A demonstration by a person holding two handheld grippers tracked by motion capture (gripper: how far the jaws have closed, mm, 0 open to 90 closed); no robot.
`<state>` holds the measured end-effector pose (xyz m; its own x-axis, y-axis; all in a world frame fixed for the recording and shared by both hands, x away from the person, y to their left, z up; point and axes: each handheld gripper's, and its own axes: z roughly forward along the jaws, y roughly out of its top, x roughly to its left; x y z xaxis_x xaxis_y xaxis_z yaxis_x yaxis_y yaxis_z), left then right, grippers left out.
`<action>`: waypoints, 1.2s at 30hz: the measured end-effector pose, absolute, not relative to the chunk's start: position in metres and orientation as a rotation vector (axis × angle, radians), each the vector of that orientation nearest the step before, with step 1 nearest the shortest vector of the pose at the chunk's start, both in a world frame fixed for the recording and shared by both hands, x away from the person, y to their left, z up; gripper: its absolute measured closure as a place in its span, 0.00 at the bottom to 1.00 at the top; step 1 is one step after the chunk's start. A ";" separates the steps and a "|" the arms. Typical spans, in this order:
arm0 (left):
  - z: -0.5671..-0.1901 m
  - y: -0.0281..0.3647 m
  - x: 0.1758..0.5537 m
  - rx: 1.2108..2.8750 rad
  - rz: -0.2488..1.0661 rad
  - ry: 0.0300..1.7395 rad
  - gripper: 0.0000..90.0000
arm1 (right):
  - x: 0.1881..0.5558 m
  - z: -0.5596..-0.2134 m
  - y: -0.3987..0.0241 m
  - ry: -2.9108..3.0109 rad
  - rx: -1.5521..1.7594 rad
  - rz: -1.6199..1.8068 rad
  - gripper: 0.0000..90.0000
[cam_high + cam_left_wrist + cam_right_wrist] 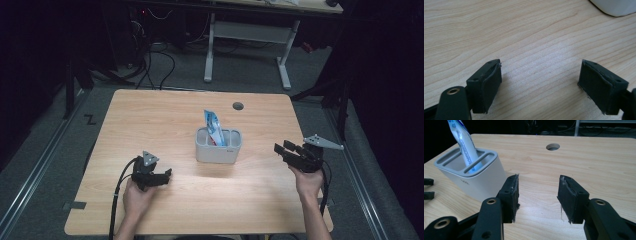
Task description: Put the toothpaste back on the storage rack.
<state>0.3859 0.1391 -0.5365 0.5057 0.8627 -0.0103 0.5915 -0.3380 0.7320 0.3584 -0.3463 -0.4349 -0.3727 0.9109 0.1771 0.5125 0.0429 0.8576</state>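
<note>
A wooden table [150, 115] sits in a dark room, and a person holds a black gripper in each hand over it. Near the middle of the table stands a white holder [218, 146] with slots in its top. A blue and white tube [214, 127] stands in the holder and leans a little, with its top end sticking out above the rim. In the right gripper view the tube [464, 143] sits in the middle slot of the holder [481, 178]. Behind the holder there is a small round hole [238, 106] in the table top. The left gripper [161, 177] is low over the table, near the front left of the holder, and a hand [136, 196] holds it from behind. Its jaws are spread wide apart with nothing between them, just bare wood below, and a white corner of the holder [616, 7] shows at the top of its view. The right gripper [286, 149] is off to the right of the holder, held by the other hand [307, 181], and it points toward the holder. Its jaws are apart too and hold nothing. The holder is just beside its left jaw in its own view, but I cannot tell if they touch. A black cable [117, 195] trails back from the left gripper.
</note>
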 end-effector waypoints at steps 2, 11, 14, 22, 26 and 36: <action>-0.537 0.139 0.386 2.059 0.504 1.186 0.21 | 0.358 -0.439 -0.345 1.912 1.433 1.268 0.57; -0.536 0.139 0.386 2.059 0.504 1.187 0.21 | 0.353 -0.450 -0.340 1.904 1.410 1.239 0.59; -0.537 0.139 0.386 2.059 0.504 1.187 0.21 | 0.352 -0.453 -0.340 1.908 1.412 1.236 0.59; -0.536 0.139 0.386 2.059 0.504 1.187 0.21 | 0.350 -0.458 -0.339 1.903 1.426 1.230 0.59; -0.536 0.139 0.386 2.059 0.504 1.187 0.21 | 0.350 -0.462 -0.338 1.909 1.429 1.215 0.59; -0.537 0.139 0.386 2.059 0.504 1.187 0.21 | 0.349 -0.473 -0.334 1.924 1.441 1.204 0.59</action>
